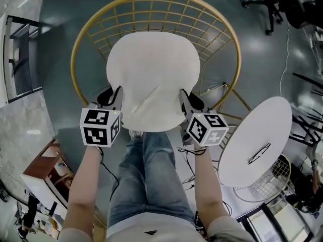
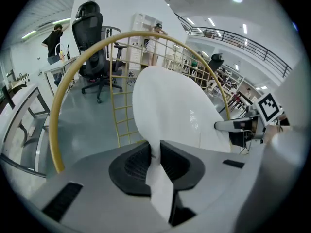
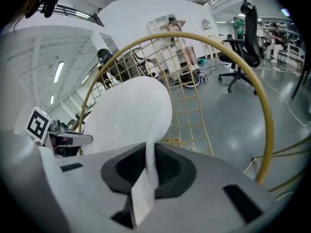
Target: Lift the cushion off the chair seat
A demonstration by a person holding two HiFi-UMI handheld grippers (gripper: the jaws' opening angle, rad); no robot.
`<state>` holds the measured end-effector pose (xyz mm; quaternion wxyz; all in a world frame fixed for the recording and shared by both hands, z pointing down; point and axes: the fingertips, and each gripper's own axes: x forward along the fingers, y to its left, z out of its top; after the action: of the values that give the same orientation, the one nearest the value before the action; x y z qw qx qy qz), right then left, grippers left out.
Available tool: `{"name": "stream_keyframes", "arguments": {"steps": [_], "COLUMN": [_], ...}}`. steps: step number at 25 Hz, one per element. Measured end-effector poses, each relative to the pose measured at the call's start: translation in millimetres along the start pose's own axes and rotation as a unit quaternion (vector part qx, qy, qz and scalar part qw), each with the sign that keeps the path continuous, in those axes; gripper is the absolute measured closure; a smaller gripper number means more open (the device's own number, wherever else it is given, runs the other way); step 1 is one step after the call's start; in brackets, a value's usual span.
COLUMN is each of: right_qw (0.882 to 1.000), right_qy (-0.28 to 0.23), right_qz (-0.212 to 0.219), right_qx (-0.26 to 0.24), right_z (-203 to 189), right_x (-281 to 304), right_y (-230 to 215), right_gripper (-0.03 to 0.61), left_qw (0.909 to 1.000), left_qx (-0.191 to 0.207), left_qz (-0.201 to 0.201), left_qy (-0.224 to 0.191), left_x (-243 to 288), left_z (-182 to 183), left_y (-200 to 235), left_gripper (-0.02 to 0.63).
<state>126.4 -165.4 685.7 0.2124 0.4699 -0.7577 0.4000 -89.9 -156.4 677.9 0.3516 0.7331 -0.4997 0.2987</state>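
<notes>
A white rounded cushion (image 1: pixel 151 79) hangs over the seat of a gold wire chair (image 1: pixel 81 49), gripped at both sides of its near edge. My left gripper (image 1: pixel 115 101) is shut on the cushion's left edge, and my right gripper (image 1: pixel 185 102) is shut on its right edge. In the left gripper view the cushion (image 2: pixel 170 106) rises from between the black pads of the gripper (image 2: pixel 154 152), with the chair's rim (image 2: pixel 63 96) behind it. The right gripper view shows the same: cushion fabric (image 3: pixel 131 115) pinched in the gripper (image 3: pixel 149 154), gold rim (image 3: pixel 262 106) beyond.
A second white round cushion (image 1: pixel 257 140) rests on a white wire chair (image 1: pixel 272 178) at the right. The person's jeans-clad legs (image 1: pixel 146 180) are below the cushion. A wooden cabinet (image 1: pixel 48 170) stands at the lower left, and black office chairs (image 1: pixel 267 4) at the far right.
</notes>
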Motion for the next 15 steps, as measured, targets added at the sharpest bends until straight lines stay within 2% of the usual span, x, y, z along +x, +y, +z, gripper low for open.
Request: {"name": "stream_keyframes", "arguments": {"steps": [15], "right_qw": [0.998], "right_qy": [-0.055], "right_qz": [-0.003], "right_qx": [-0.023], "right_z": [61], "right_x": [-77], "right_y": [54], "right_gripper": [0.526], "left_qw": [0.9983], "left_qx": [0.007], "left_qz": [0.000], "left_qy": [-0.057], "left_x": [-91], "left_z": [59], "left_y": [-16], "left_gripper": [0.554]}}
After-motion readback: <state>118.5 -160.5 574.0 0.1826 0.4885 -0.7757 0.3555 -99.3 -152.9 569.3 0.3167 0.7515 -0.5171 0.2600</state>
